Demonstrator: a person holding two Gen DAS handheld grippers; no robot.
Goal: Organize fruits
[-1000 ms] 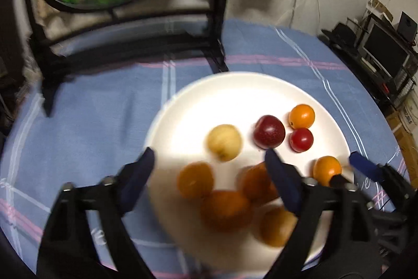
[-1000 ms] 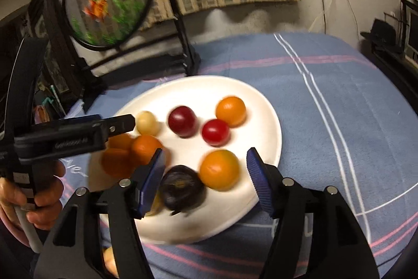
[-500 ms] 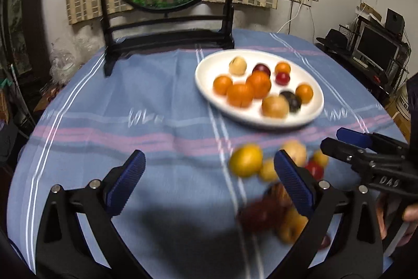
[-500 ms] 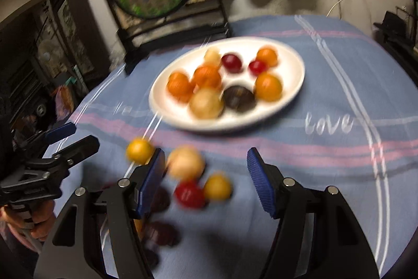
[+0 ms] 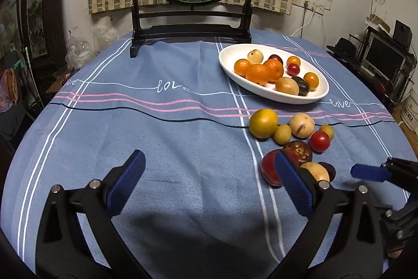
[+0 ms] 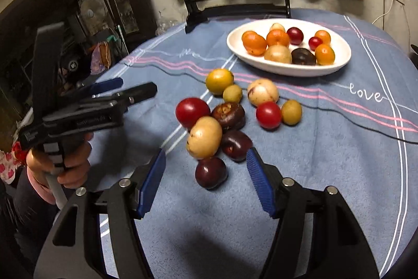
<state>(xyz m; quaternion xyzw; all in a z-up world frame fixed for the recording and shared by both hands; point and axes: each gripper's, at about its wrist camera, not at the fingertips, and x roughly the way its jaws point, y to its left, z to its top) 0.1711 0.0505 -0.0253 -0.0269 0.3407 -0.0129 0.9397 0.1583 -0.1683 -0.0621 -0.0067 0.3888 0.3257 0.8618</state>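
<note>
Ahead, bare tablecloth (image 5: 183,148) between left tool (image 5: 209,187) fingers (image 5: 125,182)

Matt woven cloth (image 5: 167,137) in blue over the table. On it, glazed white ceramic plate (image 6: 339,62), glossy. Just beside the plate, smooth shiny tomato (image 6: 268,114) and wrinkled dull passion fruit (image 6: 228,114). Ribbed blue rubbery fingers (image 6: 257,181) on matt black plastic frames.

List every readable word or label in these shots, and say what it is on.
"love": stitched in white on the blue tablecloth, beside the white plate.
"love", "lov", "ove": the same script along the cloth in the left wrist view.
Left tool: pale lettering on its body, too blurred to read.
</note>
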